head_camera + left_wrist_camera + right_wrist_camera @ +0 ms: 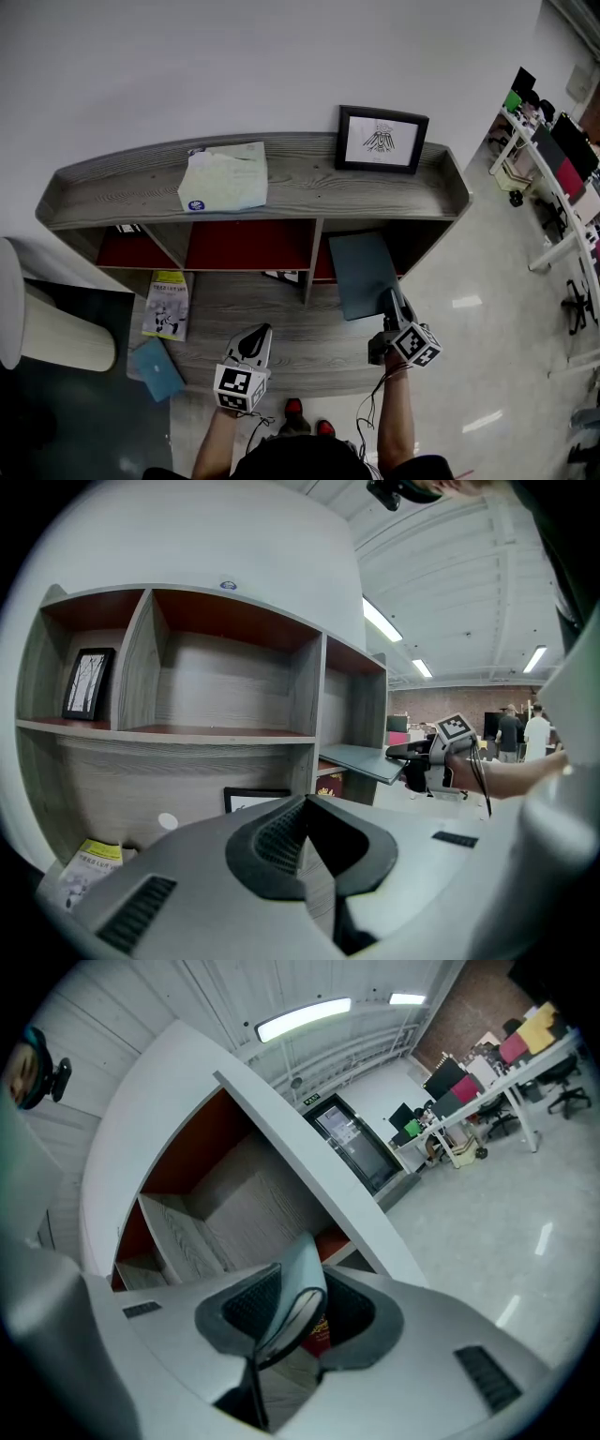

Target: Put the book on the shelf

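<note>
The grey-blue book [364, 272] sits between the parted fingers [242, 1314] of the right gripper [391, 309]. It leans on one pad with a gap at the other, so it is not clamped. Its far end, ahead of the fingers, reaches into a compartment of the shelf [300, 183]. Make sure the board carries the book, then draw back in line with it so the pads don't drag it out. The left gripper [305, 832], off to the side, has its fingers closed on nothing.

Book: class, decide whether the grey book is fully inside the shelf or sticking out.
Sticking out. The book lies flat, far end in the right compartment of the shelf, near end jutting out between the right tongs.
</note>
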`<state>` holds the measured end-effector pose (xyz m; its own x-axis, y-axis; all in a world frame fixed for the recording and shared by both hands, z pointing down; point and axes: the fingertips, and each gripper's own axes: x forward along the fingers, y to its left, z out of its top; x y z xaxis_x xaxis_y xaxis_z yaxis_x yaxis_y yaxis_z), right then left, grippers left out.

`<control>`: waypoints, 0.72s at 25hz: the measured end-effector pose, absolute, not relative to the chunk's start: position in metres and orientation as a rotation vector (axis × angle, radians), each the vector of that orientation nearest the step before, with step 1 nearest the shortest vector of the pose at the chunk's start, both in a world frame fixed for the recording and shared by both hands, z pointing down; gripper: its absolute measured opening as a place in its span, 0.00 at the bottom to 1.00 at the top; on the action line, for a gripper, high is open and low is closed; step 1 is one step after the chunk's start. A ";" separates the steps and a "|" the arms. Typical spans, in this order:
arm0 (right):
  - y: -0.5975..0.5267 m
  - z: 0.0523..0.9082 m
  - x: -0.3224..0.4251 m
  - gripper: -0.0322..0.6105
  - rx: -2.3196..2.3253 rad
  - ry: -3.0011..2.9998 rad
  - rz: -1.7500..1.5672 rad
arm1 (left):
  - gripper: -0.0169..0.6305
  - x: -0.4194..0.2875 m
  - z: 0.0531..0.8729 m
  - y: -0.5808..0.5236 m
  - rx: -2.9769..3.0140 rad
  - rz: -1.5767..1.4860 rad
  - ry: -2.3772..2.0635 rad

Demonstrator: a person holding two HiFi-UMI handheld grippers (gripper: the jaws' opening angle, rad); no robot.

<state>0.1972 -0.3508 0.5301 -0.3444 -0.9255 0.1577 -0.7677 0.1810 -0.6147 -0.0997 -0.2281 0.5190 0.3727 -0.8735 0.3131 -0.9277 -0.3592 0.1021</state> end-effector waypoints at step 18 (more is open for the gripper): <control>-0.340 0.540 0.210 0.47 -1.720 2.293 -0.887 | 0.03 -0.088 0.515 -0.219 2.385 0.319 -1.604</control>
<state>0.2099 -0.3401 0.5401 -0.3358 -0.9136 0.2294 -0.8302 0.1720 -0.5302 -0.0877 -0.2195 0.5149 0.3701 -0.8736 0.3159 -0.9280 -0.3630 0.0833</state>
